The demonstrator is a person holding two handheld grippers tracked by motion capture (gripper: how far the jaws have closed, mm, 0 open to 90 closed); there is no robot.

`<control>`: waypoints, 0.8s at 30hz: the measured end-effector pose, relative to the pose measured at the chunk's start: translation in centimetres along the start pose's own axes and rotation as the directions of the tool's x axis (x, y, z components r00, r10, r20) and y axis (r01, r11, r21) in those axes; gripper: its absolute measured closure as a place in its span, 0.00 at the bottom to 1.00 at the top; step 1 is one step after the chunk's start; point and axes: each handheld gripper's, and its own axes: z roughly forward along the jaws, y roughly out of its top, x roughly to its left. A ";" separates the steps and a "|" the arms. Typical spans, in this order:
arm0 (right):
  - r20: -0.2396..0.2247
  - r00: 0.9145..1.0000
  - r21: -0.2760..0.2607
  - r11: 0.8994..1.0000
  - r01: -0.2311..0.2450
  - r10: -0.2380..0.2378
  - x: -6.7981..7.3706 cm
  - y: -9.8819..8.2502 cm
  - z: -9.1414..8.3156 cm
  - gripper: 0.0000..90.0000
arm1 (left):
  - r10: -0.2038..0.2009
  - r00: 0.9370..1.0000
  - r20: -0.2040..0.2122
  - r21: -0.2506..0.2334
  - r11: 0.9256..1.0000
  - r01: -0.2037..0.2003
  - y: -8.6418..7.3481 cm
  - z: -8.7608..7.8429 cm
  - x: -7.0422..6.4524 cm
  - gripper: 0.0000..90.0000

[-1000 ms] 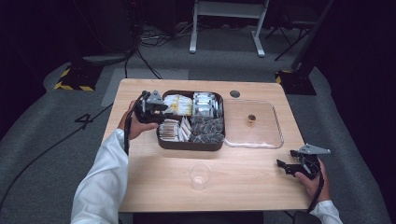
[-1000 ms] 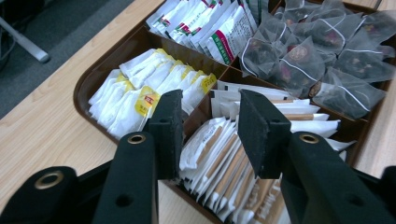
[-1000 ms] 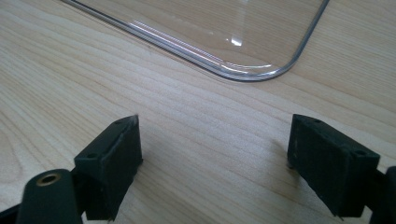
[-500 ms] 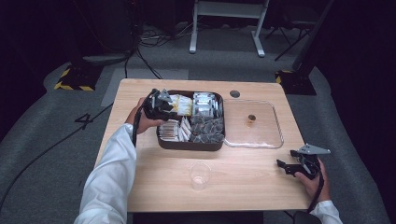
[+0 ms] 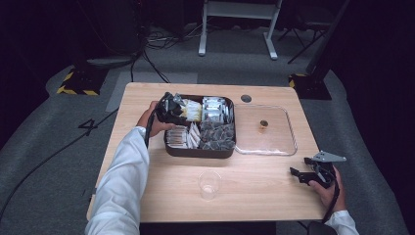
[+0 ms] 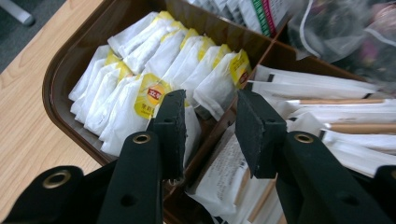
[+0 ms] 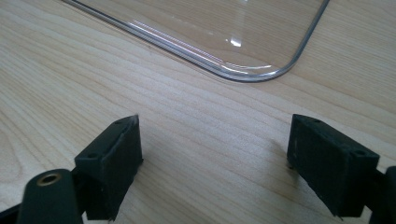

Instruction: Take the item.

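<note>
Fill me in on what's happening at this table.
A person works with a gripper in each hand. The left gripper hangs over the brown tray, jaws partly open, above the compartment of yellow-tagged tea bags; nothing is gripped yet. The right gripper rests near the table's edge, jaws wide and empty, beside the clear lid. A plastic cup stands empty in front of the tray.
</note>
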 end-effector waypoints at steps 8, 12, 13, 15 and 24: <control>0.002 1.000 0.000 1.000 0.002 -0.002 0.0 0.0 0.0 0.20 | -0.039 0.999 -0.033 0.015 0.999 0.040 -0.3 0.9 1.0 0.68; 0.001 1.000 0.000 1.000 0.003 -0.003 0.0 0.0 0.0 0.20 | -0.038 0.999 -0.026 0.027 0.999 0.038 -0.1 1.1 1.3 0.69; 0.001 1.000 -0.001 1.000 0.003 -0.003 0.0 0.0 0.0 0.20 | -0.033 0.999 -0.021 0.030 0.999 0.033 0.0 1.2 1.2 0.70; 0.002 1.000 -0.001 1.000 0.004 -0.004 0.0 0.0 0.0 0.20 | -0.033 0.999 -0.015 0.030 0.999 0.034 0.0 1.2 1.2 0.73; 0.001 1.000 -0.002 1.000 0.005 -0.005 0.0 0.0 0.0 0.21 | -0.007 1.000 -0.027 0.069 0.998 0.009 -0.1 1.8 1.1 0.97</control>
